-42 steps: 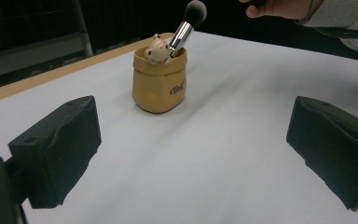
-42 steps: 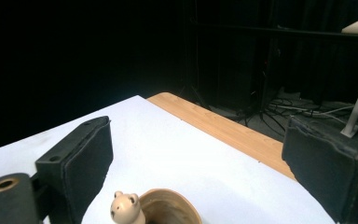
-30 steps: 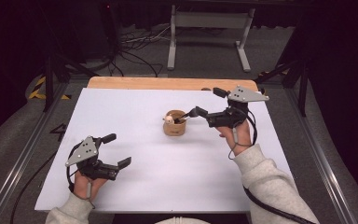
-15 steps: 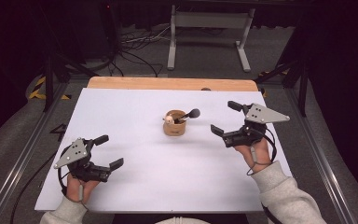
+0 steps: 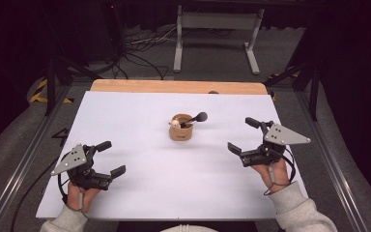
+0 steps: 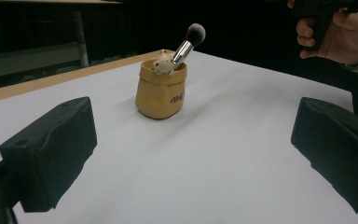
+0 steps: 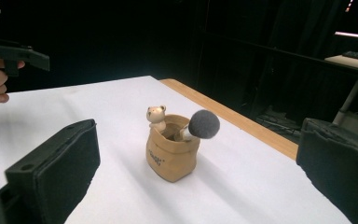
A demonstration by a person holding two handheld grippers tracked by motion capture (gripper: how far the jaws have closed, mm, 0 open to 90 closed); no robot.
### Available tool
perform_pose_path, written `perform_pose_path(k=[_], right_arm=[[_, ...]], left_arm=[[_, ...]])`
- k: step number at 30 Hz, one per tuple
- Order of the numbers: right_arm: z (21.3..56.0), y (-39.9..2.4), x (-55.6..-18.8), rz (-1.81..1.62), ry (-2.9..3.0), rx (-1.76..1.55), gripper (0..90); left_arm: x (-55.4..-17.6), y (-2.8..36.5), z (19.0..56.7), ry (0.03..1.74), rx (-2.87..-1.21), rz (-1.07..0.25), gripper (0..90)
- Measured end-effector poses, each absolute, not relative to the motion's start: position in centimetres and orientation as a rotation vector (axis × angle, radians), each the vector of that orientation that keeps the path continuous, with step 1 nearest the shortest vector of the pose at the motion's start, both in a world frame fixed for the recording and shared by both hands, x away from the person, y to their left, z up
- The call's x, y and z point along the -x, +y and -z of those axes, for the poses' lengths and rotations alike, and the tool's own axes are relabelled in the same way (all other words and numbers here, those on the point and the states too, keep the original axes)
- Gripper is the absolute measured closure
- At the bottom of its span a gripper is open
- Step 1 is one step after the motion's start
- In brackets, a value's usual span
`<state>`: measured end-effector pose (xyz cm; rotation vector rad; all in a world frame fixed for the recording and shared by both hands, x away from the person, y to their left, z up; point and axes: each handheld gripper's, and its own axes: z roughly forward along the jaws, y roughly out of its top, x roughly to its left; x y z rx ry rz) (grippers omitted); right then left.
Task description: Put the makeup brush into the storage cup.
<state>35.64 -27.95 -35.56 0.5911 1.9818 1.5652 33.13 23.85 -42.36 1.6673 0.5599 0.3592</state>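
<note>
A small tan bag-shaped holder [image 5: 180, 131] [image 6: 161, 91] [image 7: 172, 151] stands near the middle of the white table [image 5: 140, 116]. A little bear figure [image 7: 156, 116] [image 6: 162, 63] sits on its rim. A makeup brush [image 5: 196, 118] [image 6: 189, 41] [image 7: 199, 125] with a grey head leans out of it. My left gripper [image 5: 107, 158] rests open at the front left, well short of the holder. At the right, my right gripper [image 5: 244, 135] is open and empty, apart from the holder.
A wooden strip [image 5: 174, 87] runs along the table's far edge. Beyond it stand a metal frame [image 5: 217, 29] and cables [image 5: 140, 43] on the floor. Metal rails [image 5: 19, 169] flank the table on both sides.
My right gripper has let go of the brush and drawn back from the holder to the right and toward the front. My left gripper has slid slightly further left and nearer.
</note>
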Motion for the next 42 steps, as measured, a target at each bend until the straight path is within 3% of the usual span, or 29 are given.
perform_pose_path(k=[17,42], right_arm=[[40.0,-29.9,-33.6,-1.606,1.899,-0.665,0.0],[43.5,-29.6,-33.0,-1.590,1.944,-0.654,0.0]], left_arm=[[-33.1,23.5,42.8,0.542,-1.667,-0.360,0.4],[-33.4,23.1,44.0,0.522,-1.668,-0.362,0.6]])
